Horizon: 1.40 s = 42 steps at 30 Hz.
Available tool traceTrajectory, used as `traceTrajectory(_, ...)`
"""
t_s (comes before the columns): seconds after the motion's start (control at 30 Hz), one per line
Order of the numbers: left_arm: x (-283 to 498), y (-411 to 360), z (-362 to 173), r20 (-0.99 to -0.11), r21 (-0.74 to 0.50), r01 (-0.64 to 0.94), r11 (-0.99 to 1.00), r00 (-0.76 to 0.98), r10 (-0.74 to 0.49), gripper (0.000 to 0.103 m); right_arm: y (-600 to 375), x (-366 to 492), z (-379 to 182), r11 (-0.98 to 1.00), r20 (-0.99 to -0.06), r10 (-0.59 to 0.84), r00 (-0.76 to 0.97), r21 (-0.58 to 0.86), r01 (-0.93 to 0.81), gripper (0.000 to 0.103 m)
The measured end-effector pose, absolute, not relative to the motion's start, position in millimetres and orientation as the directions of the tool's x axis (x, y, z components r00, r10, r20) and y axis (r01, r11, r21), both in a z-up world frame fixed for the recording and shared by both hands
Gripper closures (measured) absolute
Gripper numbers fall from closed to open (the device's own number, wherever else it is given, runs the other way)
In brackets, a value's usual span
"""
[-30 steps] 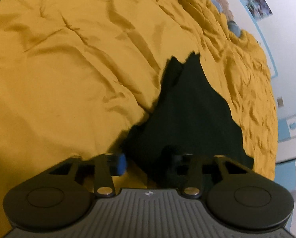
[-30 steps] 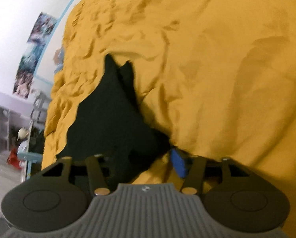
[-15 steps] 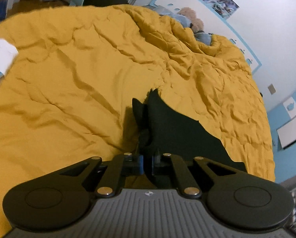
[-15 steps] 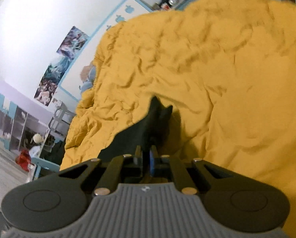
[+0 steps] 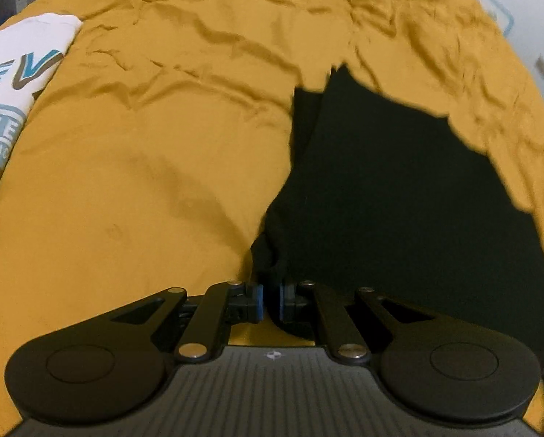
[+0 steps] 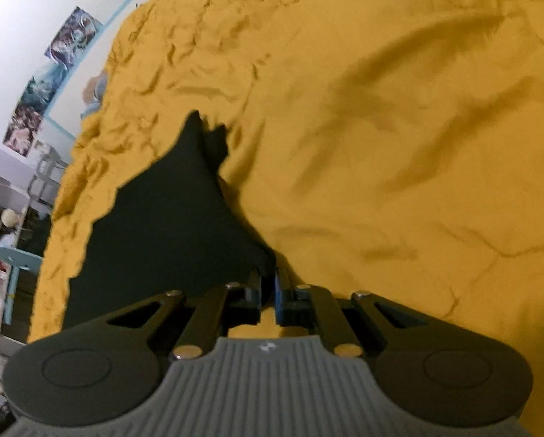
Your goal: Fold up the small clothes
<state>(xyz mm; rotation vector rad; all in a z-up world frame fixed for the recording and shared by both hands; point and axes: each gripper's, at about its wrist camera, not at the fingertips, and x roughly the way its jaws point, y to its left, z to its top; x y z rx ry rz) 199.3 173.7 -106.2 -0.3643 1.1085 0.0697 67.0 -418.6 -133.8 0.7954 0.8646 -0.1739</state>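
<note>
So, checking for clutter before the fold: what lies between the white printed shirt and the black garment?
Only bare, wrinkled yellow bedspread separates the white printed shirt from the black garment; the left wrist view shows it.

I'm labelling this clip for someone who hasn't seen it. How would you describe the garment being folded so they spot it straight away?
Start from the mustard-yellow duvet that covers the bed. On it lies one black garment, a plain dark piece. The left gripper and the right gripper each pinch an edge of it. It has no print, unlike the white shirt with blue lettering at the duvet's edge.
</note>
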Motion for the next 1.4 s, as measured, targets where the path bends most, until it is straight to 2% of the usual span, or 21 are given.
traceTrajectory(0.1, 203, 171, -118, -0.901, -0.223, -0.223, 0.949, 0.419, -0.114, 0.092, -415, 70, -144, 0.734, -0.747, 0.156, 0.646, 0.525, 0.431, 0.103)
traceTrajectory(0.23, 202, 166, -123, -0.910, -0.170, -0.181, 0.969, 0.407, -0.084, 0.085, -410, 79, -150, 0.761, -0.755, 0.146, 0.639, 0.498, 0.416, 0.103)
traceTrajectory(0.4, 199, 161, -110, -0.926, -0.093, -0.133, 0.987, 0.375, -0.036, 0.076, -405, 84, -140, 0.800, -0.773, 0.131, 0.621, 0.452, 0.394, 0.103)
traceTrajectory(0.53, 196, 160, -95, -0.943, 0.008, -0.074, 0.997, 0.331, 0.032, 0.070, -405, 79, -121, 0.853, -0.797, 0.071, 0.600, 0.361, 0.377, 0.102)
traceTrajectory(0.57, 196, 159, -90, -0.943, 0.037, -0.063, 0.997, 0.328, 0.055, 0.070, -407, 75, -115, 0.864, -0.797, 0.050, 0.602, 0.337, 0.374, 0.095)
traceTrajectory(0.67, 195, 161, -69, -0.921, 0.112, -0.049, 0.993, 0.371, 0.122, 0.070, -416, 69, -97, 0.882, -0.771, 0.036, 0.636, 0.325, 0.342, 0.087)
traceTrajectory(0.7, 197, 161, -60, -0.908, 0.113, -0.047, 0.992, 0.401, 0.122, 0.070, -419, 71, -91, 0.885, -0.755, 0.047, 0.654, 0.335, 0.323, 0.084)
traceTrajectory(0.77, 201, 160, -46, -0.883, 0.077, -0.039, 0.996, 0.462, 0.086, 0.070, -422, 77, -81, 0.886, -0.722, 0.074, 0.688, 0.364, 0.287, 0.069)
traceTrajectory(0.9, 218, 142, -31, -0.830, -0.027, 0.011, 1.000, 0.557, -0.028, 0.070, -423, 107, -74, 0.873, -0.663, 0.159, 0.732, 0.441, 0.209, 0.059)
traceTrajectory(0.97, 229, 128, -32, -0.810, -0.060, 0.041, 0.997, 0.581, -0.073, 0.070, -423, 126, -77, 0.854, -0.639, 0.199, 0.743, 0.484, 0.188, 0.047)
traceTrajectory(1.13, 262, 92, -47, -0.785, -0.151, 0.080, 0.985, 0.597, -0.169, 0.070, -435, 183, -100, 0.767, -0.604, 0.277, 0.748, 0.607, 0.206, 0.032)
traceTrajectory(1.4, 313, 46, -82, -0.802, -0.170, 0.117, 0.979, 0.560, -0.206, 0.070, -450, 258, -145, 0.721, -0.622, 0.311, 0.719, 0.647, 0.248, 0.036)
